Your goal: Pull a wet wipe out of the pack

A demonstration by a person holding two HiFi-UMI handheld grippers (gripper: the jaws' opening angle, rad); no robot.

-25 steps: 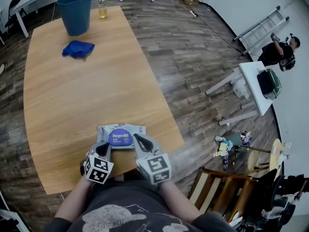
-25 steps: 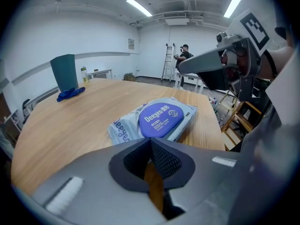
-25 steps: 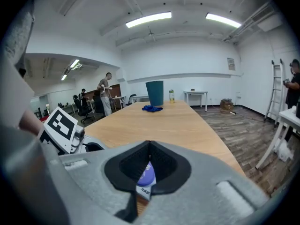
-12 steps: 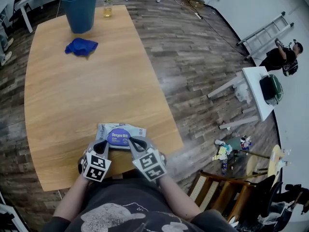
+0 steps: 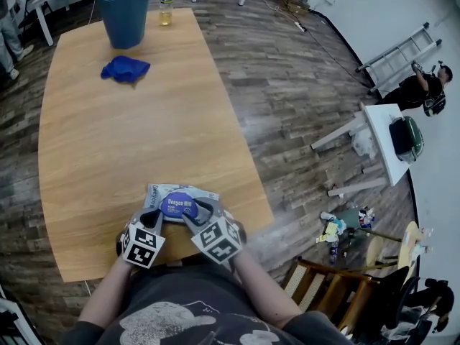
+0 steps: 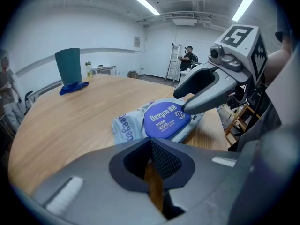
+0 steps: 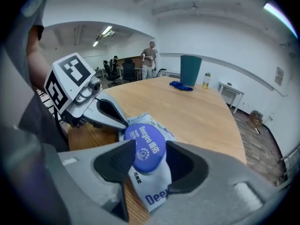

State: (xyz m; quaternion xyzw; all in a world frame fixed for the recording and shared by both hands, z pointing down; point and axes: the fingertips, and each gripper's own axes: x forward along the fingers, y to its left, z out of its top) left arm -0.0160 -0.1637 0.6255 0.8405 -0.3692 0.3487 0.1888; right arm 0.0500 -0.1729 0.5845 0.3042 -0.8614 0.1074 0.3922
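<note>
**A:** Right gripper (image 7: 146,157): what are its jaws doing?

**B:** They are partway apart and have just been opening. They straddle the blue lid (image 7: 144,146) of the wet wipe pack (image 7: 154,191) without clamping it.

**A:** And the left gripper (image 6: 151,149)?

**B:** It is pinched together with nothing between its jaws, just beside the pack's near left corner. The pack lies flat near the table's (image 5: 129,135) near edge.

Right tongs (image 7: 149,150) jaws apart, just been opening, round blue lid (image 7: 143,144) of wet wipe pack (image 7: 152,193) sits between them. Pack on wooden tabletop (image 7: 197,109). Left tongs (image 7: 123,123) tip at pack's left side. Teal bin (image 7: 190,70), blue cloth (image 7: 182,86) at far end.
</note>
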